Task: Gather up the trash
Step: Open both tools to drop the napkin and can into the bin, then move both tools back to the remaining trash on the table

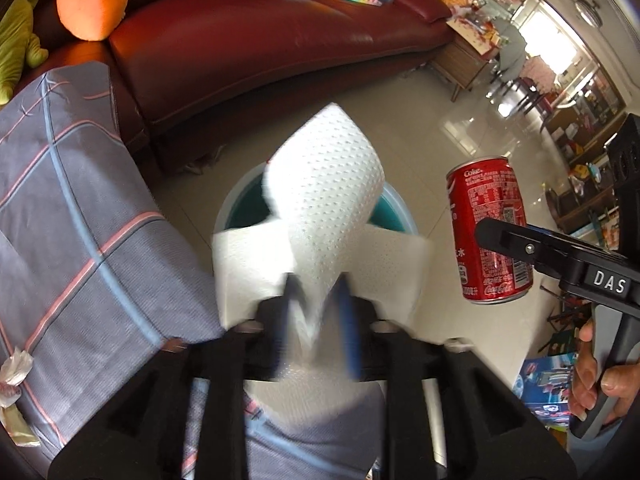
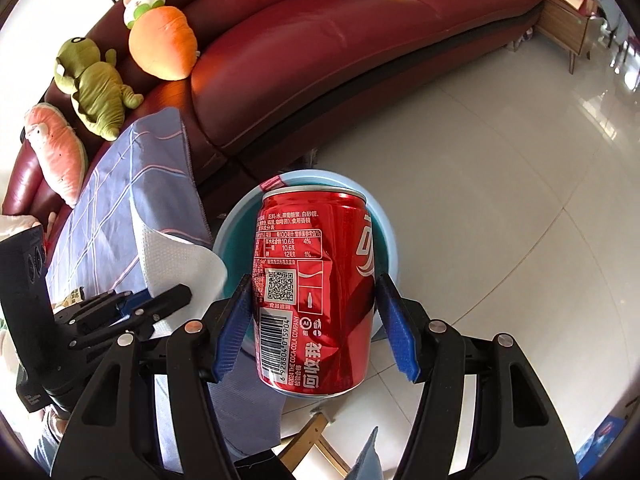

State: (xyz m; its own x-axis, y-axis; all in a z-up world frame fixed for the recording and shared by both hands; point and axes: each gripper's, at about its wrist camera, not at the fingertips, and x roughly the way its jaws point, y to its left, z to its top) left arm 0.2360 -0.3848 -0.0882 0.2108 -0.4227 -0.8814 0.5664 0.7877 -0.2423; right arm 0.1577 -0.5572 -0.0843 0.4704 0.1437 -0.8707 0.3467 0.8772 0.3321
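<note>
Left wrist view
- Left tongs: the left gripper (image 1: 318, 292) sits at lower centre, blurred; its blue-padded jaws stand part-way apart with a fold of paper between them, not pinched tight.
- Paper towel: the white dimpled paper towel (image 1: 324, 184) rises from the jaws to the frame's centre and covers most of the bin's mouth.
- Bin: the pale-blue bin (image 1: 248, 204) stands on the tiled floor, its teal inside showing on either side of the towel.
- Right tongs: the right gripper (image 1: 500, 240) comes in from the right edge, a hand (image 1: 592, 380) on its grip, carrying the red can (image 1: 488, 232) to the right of the bin.
- Surroundings: checked cloth (image 1: 80, 220) at left, with a crumpled wrapper (image 1: 16, 372) on it at the lower left edge; red sofa (image 1: 280, 40) across the top.

Right wrist view
- Right tongs: the right gripper (image 2: 316, 300) has both blue pads pressed on the can's sides.
- Can: the red can (image 2: 320, 280), dented, is held upright in mid-frame directly over the bin (image 2: 384, 216).
- Left tongs: the left gripper (image 2: 156, 298) is at lower left, fingers apart, beside the bin's left rim.
- Paper towel: the paper towel (image 2: 176, 252) lies between the checked cloth (image 2: 120, 200) and the bin.
- Background: red sofa (image 2: 320, 60) with plush toys (image 2: 96, 92) at upper left.
</note>
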